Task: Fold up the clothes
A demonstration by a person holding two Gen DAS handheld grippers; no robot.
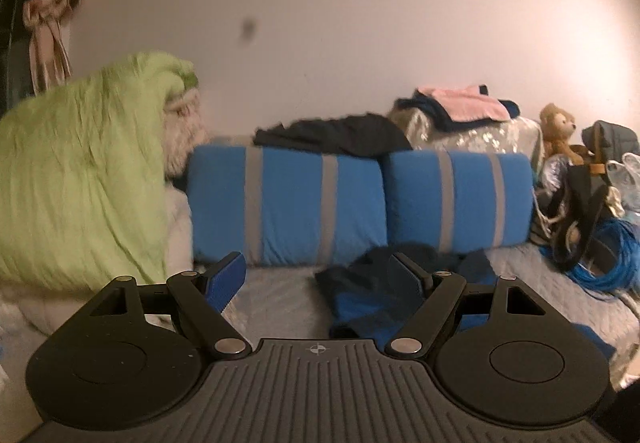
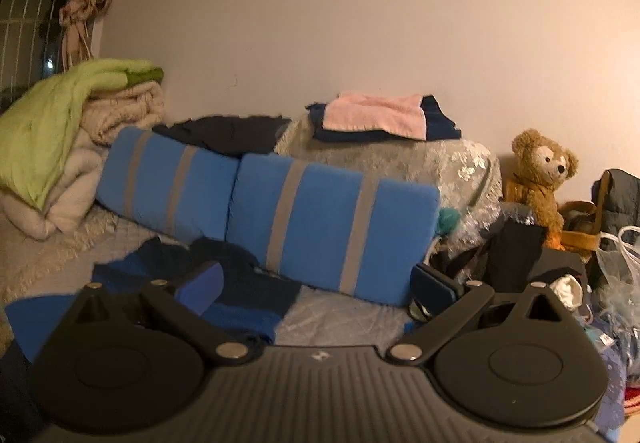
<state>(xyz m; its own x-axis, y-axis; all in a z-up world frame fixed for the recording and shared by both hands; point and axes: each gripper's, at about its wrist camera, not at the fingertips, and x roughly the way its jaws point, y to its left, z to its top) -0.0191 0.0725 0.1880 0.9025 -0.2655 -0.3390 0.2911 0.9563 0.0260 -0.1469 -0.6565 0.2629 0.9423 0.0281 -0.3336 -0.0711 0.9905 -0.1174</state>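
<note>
Left wrist view: left gripper (image 1: 318, 275) with fingers (image 1: 228, 277) spread wide, nothing between them. Beyond, on the grey bed (image 1: 276, 291), a crumpled garment (image 1: 372, 295), dark navy with bright blue panels, bunched and unfolded, partly hidden behind the right finger. Just behind it, two blue pillows (image 1: 288, 203) with grey stripes, standing side by side. On top of them, a black cloth (image 1: 336, 135). Far left, a green blanket (image 1: 80, 171) draped over pale bedding. Far right, a folded pink and navy stack (image 1: 464, 105) on a lace-covered mound, then a teddy bear (image 1: 558, 131) and blue cord (image 1: 604, 263).

Right wrist view: right gripper (image 2: 320, 289) likewise with fingers (image 2: 202, 287) well apart, holding nothing. Garment (image 2: 240, 291) low and left of centre on the bed (image 2: 340, 317), spread in loose folds, navy body with blue bands, one blue edge reaching toward the near left corner; left finger in front of it. Pillows (image 2: 320, 223) just behind, tilted down to the right. Green blanket (image 2: 44, 123) far left, pink stack (image 2: 376, 115) above the pillows, bear (image 2: 540, 179) at right beside bags.
</note>
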